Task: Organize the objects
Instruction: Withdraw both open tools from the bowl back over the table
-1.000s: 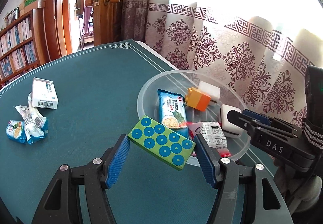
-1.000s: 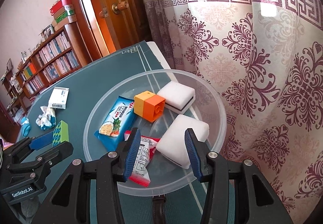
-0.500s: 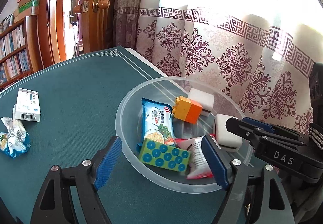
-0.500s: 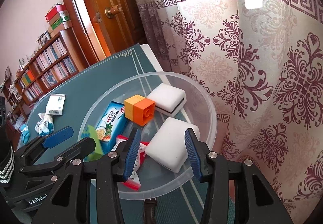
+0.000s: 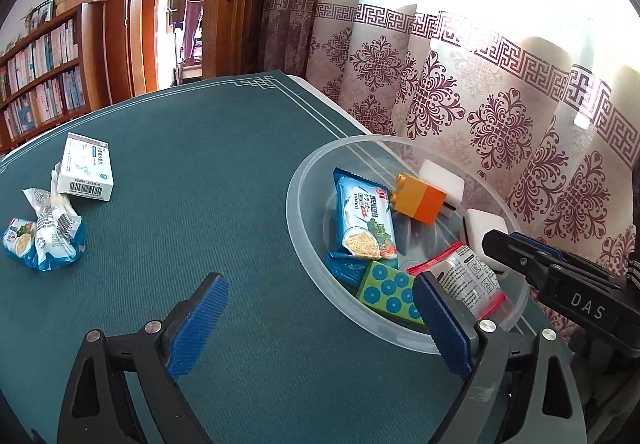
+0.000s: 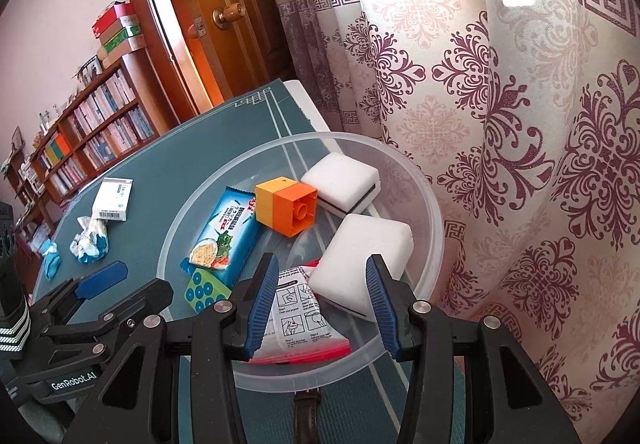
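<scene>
My left gripper (image 5: pixel 320 324) jaws, clamped a second ago on the green rectangular block with blue dots (image 5: pixel 390 292), are opening empty; it lies lower right, inside the clear plastic bowl (image 5: pixel 296 220). My right gripper (image 6: pixel 320 304) jaws stay together, empty.

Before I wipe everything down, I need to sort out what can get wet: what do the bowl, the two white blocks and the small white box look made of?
Round clear bowl: translucent plastic, table lines show through. Two white blocks: probably matte foam sponge, soft rounded edges. Small white box: printed cardboard with barcode, keep dry.
</scene>
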Available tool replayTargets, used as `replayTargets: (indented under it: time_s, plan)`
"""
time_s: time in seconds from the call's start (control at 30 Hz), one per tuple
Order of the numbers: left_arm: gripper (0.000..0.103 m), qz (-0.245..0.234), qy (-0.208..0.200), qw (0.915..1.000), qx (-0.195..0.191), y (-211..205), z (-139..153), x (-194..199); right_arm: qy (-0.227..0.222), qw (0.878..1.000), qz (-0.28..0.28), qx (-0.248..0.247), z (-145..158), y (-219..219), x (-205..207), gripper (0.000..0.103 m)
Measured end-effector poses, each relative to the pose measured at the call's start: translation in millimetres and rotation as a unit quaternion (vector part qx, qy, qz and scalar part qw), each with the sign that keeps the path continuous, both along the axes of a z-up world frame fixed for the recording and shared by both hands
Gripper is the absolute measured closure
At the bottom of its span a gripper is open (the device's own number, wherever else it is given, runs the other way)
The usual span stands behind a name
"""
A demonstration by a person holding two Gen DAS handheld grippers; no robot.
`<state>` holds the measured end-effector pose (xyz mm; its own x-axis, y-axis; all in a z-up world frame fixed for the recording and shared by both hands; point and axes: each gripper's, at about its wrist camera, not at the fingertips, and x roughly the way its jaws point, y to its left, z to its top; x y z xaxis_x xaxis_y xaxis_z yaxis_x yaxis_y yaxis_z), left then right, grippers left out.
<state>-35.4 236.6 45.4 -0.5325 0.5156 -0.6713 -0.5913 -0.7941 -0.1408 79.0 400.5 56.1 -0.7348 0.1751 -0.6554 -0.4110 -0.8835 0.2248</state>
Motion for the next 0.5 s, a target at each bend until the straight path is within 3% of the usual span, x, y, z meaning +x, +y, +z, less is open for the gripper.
replayTargets:
  time_s: [0.5]
  plan:
    - [0.002, 0.042, 0.003, 0.999, -0.015, -23.8, -3.1, 1.1, 0.003, 1.0, 0.018, 0.003, 3.2, -17.3, -0.8, 0.055]
